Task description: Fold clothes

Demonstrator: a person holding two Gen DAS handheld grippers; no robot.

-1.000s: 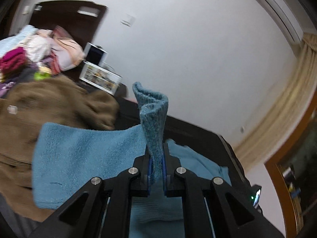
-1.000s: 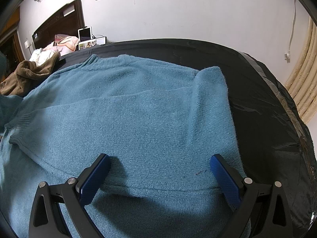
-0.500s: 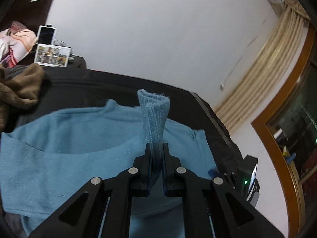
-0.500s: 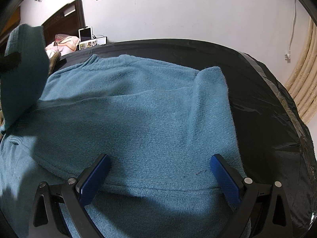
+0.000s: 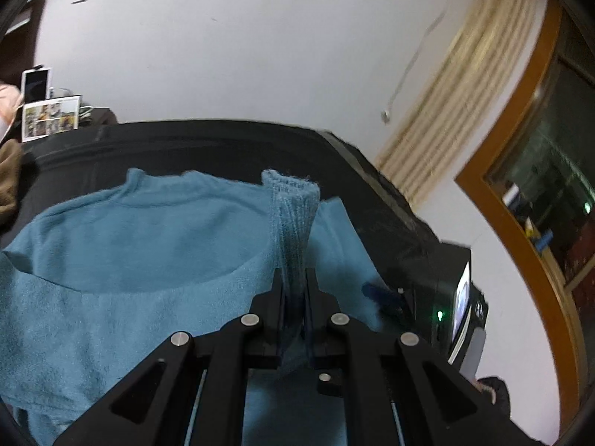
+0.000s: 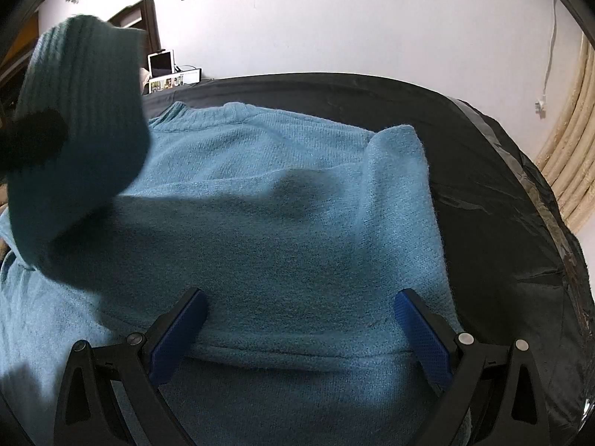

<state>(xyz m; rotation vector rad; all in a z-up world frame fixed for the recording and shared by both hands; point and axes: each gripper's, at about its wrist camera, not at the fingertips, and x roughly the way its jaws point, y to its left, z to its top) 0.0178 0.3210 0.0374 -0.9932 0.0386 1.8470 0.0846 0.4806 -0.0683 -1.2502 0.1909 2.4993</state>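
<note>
A blue knit sweater (image 5: 148,245) lies spread on the black bed cover (image 5: 223,145). My left gripper (image 5: 293,278) is shut on the ribbed sleeve cuff (image 5: 293,200), which stands up between its jaws over the sweater's body. In the right wrist view the same lifted sleeve (image 6: 81,119) hangs at the upper left, with the left gripper (image 6: 33,137) a dark blur on it. My right gripper (image 6: 301,330) stands open, its blue pads (image 6: 178,334) wide apart low over the sweater (image 6: 297,204), near a folded edge. One of its blue pads (image 5: 379,291) shows in the left wrist view.
A brown garment (image 5: 9,178) lies at the far left of the bed. A tablet and photo frame (image 5: 50,117) stand by the wall behind. Cream curtains (image 5: 446,104) and a wooden frame (image 5: 520,193) are to the right. Bare black cover (image 6: 502,204) lies right of the sweater.
My left gripper has carried the sleeve cuff rightward over the sweater's body and lower; the sleeve has come into the right wrist view from the left. The right gripper has stayed still.
</note>
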